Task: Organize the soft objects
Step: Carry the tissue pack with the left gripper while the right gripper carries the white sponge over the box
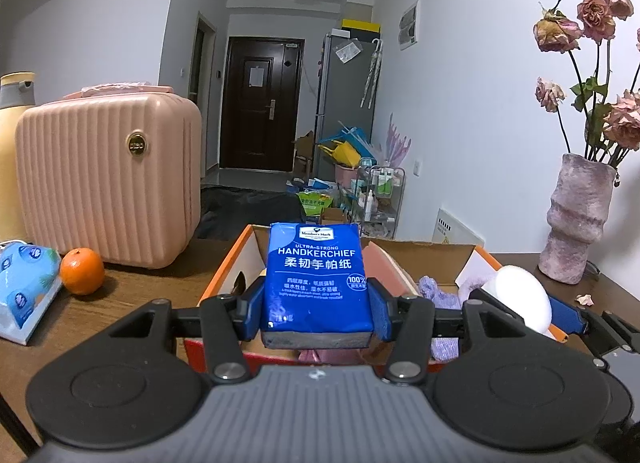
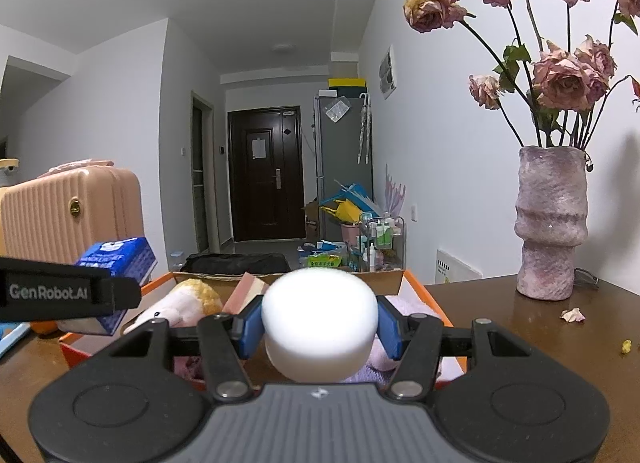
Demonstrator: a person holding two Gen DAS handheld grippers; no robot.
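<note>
My left gripper [image 1: 318, 313] is shut on a blue handkerchief tissue pack [image 1: 318, 279], held upright over the near edge of an orange cardboard box [image 1: 224, 275]. My right gripper [image 2: 320, 327] is shut on a round white foam puff [image 2: 320, 315] above the same box [image 2: 424, 291]. The puff [image 1: 520, 295] and the right gripper show at the right of the left wrist view. The tissue pack [image 2: 120, 259] shows at the left of the right wrist view. Inside the box lie a pale plush toy [image 2: 180, 303], a pink sponge block [image 2: 248, 291] and lilac knitted cloth [image 1: 436, 291].
A pink ribbed case [image 1: 108, 179] stands on the brown table at the left, with an orange [image 1: 82, 271] and a soft tissue packet [image 1: 24, 287] in front. A pink vase of dried roses [image 2: 550, 223] stands at the right. Fallen petals [image 2: 573, 315] lie near it.
</note>
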